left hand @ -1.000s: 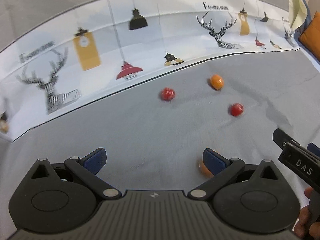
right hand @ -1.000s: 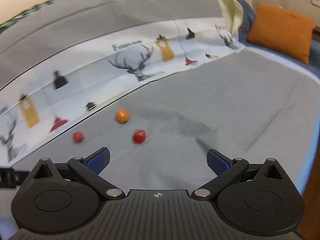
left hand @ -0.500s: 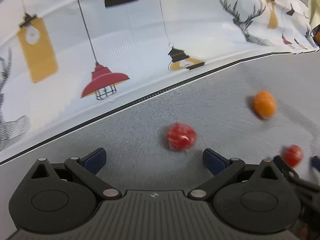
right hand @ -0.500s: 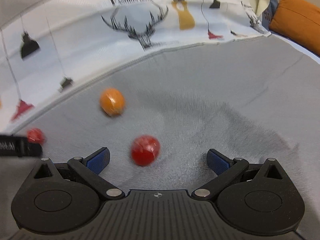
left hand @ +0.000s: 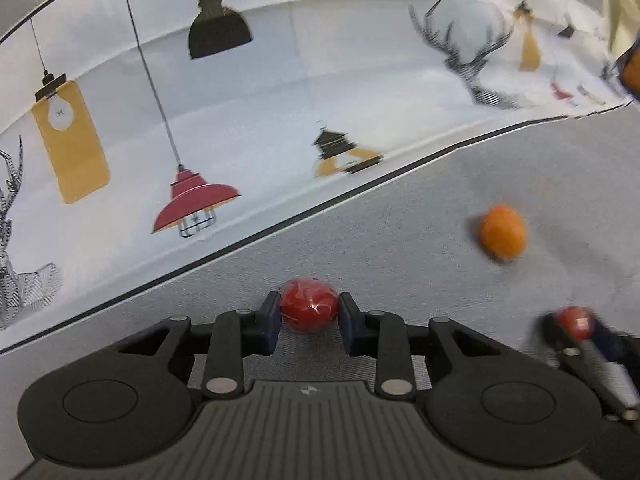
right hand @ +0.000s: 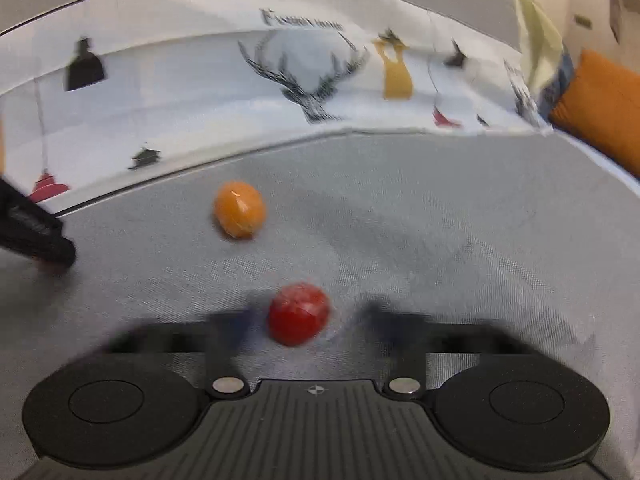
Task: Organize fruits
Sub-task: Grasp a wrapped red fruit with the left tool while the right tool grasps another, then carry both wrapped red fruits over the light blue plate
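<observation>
1. My left gripper [left hand: 309, 316]: fingers just closed, pinching a red fruit [left hand: 309, 309] on the grey cloth [left hand: 440, 216], near its edge by the printed white sheet [left hand: 260, 112].
2. My right gripper [right hand: 304, 322]: fingers blurred, just closing round a 2nd red fruit [right hand: 299, 318]; contact unclear.
3. Orange fruit [right hand: 239, 209] lies apart, further toward the sheet.

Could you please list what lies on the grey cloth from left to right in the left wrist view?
Red fruit held between the left gripper's fingers → orange fruit → second red fruit at the right gripper.
</observation>
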A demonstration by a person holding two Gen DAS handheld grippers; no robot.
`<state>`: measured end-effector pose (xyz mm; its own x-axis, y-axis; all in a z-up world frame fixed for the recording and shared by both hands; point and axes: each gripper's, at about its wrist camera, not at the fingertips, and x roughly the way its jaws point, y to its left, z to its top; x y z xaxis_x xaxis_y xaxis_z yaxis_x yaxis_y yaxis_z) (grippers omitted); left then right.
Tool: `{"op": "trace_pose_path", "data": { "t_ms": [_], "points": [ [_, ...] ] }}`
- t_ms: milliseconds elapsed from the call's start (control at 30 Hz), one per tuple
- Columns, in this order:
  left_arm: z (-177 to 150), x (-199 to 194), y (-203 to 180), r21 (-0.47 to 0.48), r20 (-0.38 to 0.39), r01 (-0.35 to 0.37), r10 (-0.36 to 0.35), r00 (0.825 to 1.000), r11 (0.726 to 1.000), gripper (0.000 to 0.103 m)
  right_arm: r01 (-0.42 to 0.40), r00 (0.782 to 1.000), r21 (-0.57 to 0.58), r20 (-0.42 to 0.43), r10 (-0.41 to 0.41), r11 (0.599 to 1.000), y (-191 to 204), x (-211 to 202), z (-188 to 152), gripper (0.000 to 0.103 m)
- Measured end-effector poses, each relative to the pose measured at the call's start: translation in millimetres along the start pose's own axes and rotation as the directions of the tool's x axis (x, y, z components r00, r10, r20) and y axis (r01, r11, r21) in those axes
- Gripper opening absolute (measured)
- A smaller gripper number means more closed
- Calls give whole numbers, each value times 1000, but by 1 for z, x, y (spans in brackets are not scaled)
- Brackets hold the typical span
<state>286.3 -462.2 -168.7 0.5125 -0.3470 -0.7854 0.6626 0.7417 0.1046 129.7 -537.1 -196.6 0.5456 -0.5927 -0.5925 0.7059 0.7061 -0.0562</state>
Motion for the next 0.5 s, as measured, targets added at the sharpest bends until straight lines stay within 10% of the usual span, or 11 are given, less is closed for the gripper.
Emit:
{"op": "trace_pose_path", "data": {
  "t_ms": [333, 500],
  "points": [
    [-38, -115, 18, -18, -2, 1, -1, 1000, 1000, 33, 95, 977, 129, 176, -118, 987, -33, -64, 21, 31],
    [-86, -208, 46, -25, -24, -101, 101, 995, 995, 33, -48, 970, 160, 242, 8, 986, -42, -163, 28, 31]
  ]
}}
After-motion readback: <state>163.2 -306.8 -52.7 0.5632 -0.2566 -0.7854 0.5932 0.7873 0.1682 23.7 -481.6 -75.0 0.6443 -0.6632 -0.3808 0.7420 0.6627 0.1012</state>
